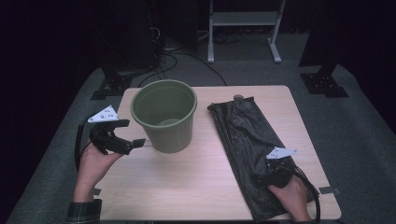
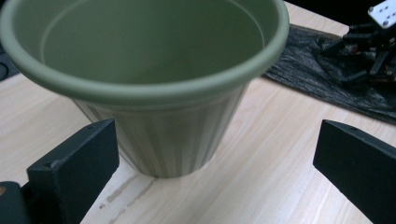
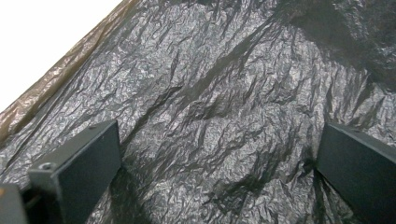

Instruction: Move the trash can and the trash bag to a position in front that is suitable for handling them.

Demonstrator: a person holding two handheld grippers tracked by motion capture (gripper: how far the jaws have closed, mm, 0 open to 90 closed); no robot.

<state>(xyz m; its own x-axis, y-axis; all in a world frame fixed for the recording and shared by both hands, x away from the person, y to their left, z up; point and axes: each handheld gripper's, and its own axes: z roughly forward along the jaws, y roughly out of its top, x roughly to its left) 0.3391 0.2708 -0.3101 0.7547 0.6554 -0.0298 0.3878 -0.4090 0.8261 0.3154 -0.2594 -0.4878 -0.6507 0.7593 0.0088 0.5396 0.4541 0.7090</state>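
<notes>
High view: my left gripper (image 1: 135, 142) hovers at the table's (image 1: 187, 186) left side, jaws spread, just beside the green bin (image 1: 164, 114), which stands upright and empty, left of centre. My right gripper (image 1: 279, 170) rests on the near end of the black bag (image 1: 247, 135). The bag lies flat on the table's right half, its long axis running from near right to far centre — well apart from the bin's mouth.

Left gripper view: my jaws gape wide, with the bin (image 2: 154, 79) straight ahead between them and nothing held.

Right gripper view: my jaws stand wide over crinkled bag (image 3: 219, 107) plastic — directly beneath, not yet pinched. I judge my right hand nearer for the pick.
</notes>
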